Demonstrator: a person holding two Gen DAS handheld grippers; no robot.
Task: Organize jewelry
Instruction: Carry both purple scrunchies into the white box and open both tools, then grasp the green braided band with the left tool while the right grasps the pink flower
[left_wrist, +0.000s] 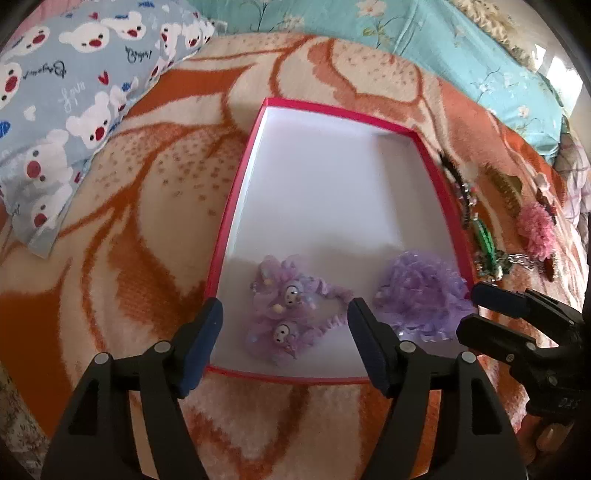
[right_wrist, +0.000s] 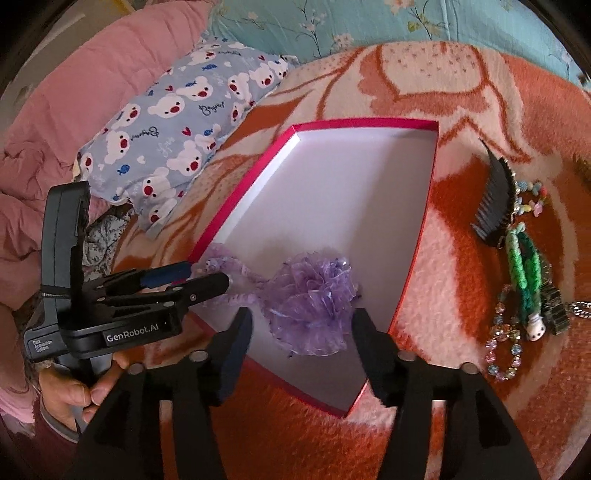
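Lying on an orange-and-cream blanket, a shallow red-rimmed box with a white floor holds two items, both at its near end: a pair of lilac hair ties with small doll faces toward the near left corner, and a ruffled lilac organza scrunchie toward the near right wall. The remainder of the box floor, from mid-length to the far end, is bare white. Left gripper: jaws spread, straddling the doll hair ties without pressing them. Right gripper: jaws spread either side of the organza scrunchie, pads clear of it. Outside the right wall, on the blanket: black comb clip, green braided cord, pastel bead bracelet, pink pompom, and further small pieces, possibly chains and clips, too blurred to identify. These lie near the box's right rim but apart from it. A bear-print pillow sits well left of the box, with open blanket between. Near rim of the box lies just under both grippers' fingers.
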